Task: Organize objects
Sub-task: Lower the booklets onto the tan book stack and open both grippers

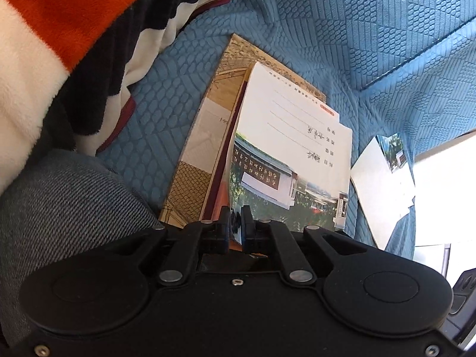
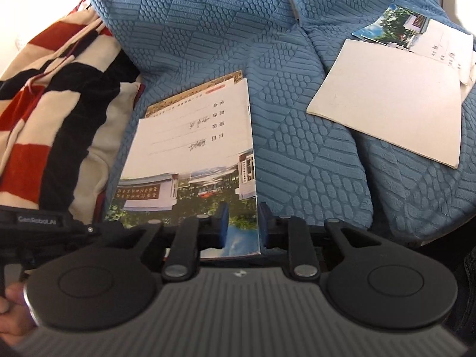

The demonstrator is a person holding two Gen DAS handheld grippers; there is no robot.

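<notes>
A thin photo-cover booklet (image 1: 297, 148) with ruled lines and handwriting lies on top of a brown-covered book (image 1: 202, 136) on the blue sofa cover (image 1: 357, 29). My left gripper (image 1: 235, 223) is shut on the booklet's near edge, and the cover bows upward from that grip. In the right wrist view the same booklet (image 2: 193, 148) lies flatter over the brown book (image 2: 190, 93). My right gripper (image 2: 244, 226) straddles its near right corner. The jaws stand apart and the pads do not press on it.
A white booklet (image 2: 386, 98) and another photo-cover booklet (image 2: 392, 26) lie on the cushion to the right. A striped orange, white and black blanket (image 2: 53, 113) is bunched at the left. A denim-clad leg (image 1: 59, 193) sits close by. A hand (image 2: 9, 306) shows at the lower left.
</notes>
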